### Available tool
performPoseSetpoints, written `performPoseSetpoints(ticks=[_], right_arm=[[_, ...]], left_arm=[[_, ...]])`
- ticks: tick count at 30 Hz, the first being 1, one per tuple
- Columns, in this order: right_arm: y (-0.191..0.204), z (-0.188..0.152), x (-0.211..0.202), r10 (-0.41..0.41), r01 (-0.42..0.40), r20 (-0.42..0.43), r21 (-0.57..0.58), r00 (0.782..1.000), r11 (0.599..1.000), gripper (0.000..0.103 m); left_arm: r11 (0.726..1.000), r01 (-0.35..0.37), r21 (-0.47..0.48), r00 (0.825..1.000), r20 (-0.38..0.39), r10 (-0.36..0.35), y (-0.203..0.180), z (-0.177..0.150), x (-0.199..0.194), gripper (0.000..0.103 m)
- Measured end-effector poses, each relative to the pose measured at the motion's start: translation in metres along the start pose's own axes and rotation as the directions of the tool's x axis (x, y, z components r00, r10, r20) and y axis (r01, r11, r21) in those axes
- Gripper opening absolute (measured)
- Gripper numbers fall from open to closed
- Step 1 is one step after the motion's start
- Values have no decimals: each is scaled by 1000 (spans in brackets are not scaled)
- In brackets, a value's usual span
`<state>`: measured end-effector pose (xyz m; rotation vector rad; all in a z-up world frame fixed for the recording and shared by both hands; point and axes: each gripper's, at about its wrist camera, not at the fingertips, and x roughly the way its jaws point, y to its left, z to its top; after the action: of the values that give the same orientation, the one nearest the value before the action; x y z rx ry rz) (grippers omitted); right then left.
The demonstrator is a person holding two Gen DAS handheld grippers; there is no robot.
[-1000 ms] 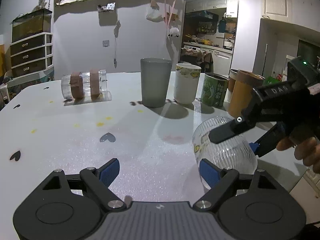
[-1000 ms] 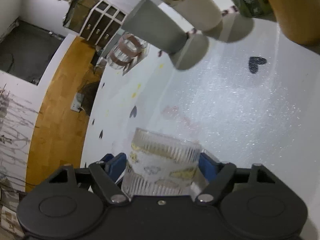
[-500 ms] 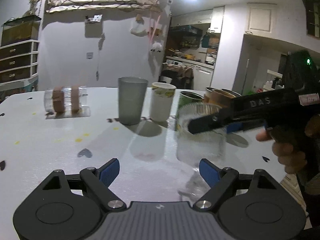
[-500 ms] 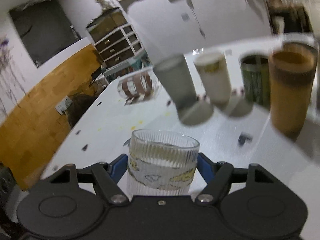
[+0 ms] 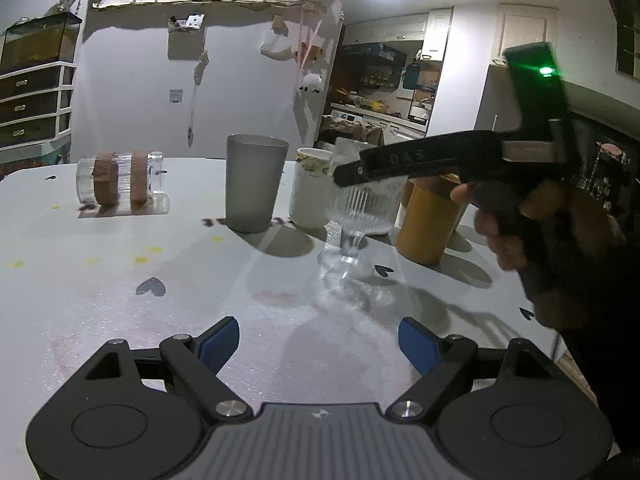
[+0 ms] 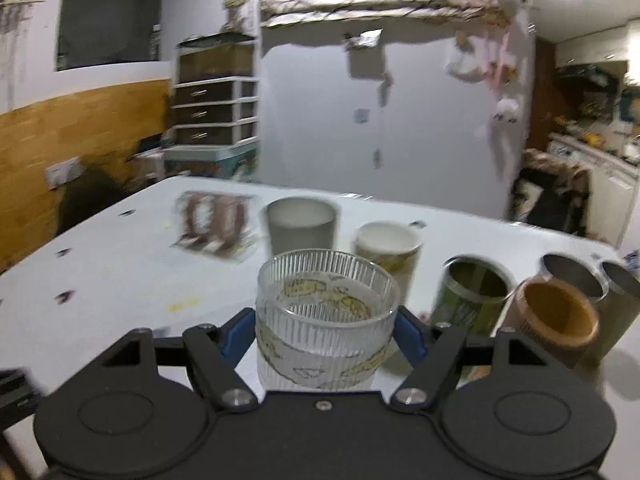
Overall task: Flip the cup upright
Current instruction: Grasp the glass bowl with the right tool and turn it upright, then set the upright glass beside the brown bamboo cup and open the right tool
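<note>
ribbed glass cup now mouth-up, clamped in right gripper above table; a second ago on its side. left gripper wide, empty. only set-down remains.

Grey tumbler, white mug and brown cup stand together.

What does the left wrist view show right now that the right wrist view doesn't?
Only the left wrist view shows the open, empty left tongs, the hand on the right tool, and the gap under the glass. Only the right wrist view shows the right tongs clamping the ribbed glass cup, mouth up, and the green can. Both share the grey tumbler and table.
</note>
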<state>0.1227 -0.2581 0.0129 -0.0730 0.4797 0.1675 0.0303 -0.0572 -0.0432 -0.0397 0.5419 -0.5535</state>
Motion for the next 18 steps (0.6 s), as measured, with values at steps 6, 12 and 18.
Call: performPoseSetpoints(ticks=[6, 12, 18], right_arm=[[-22, 6, 25, -117, 116, 37, 26, 992, 993, 74], [-28, -13, 40, -200, 199, 62, 32, 978, 980, 75], [-26, -16, 36, -206, 205, 67, 12, 976, 979, 85]], left_arm=[[1000, -3, -11, 1000, 0, 3, 2, 0, 3, 86], [1000, 0, 1, 1000, 3, 0, -3, 1, 6, 86], [1000, -10, 7, 1000, 16, 10, -6, 4, 6, 86]])
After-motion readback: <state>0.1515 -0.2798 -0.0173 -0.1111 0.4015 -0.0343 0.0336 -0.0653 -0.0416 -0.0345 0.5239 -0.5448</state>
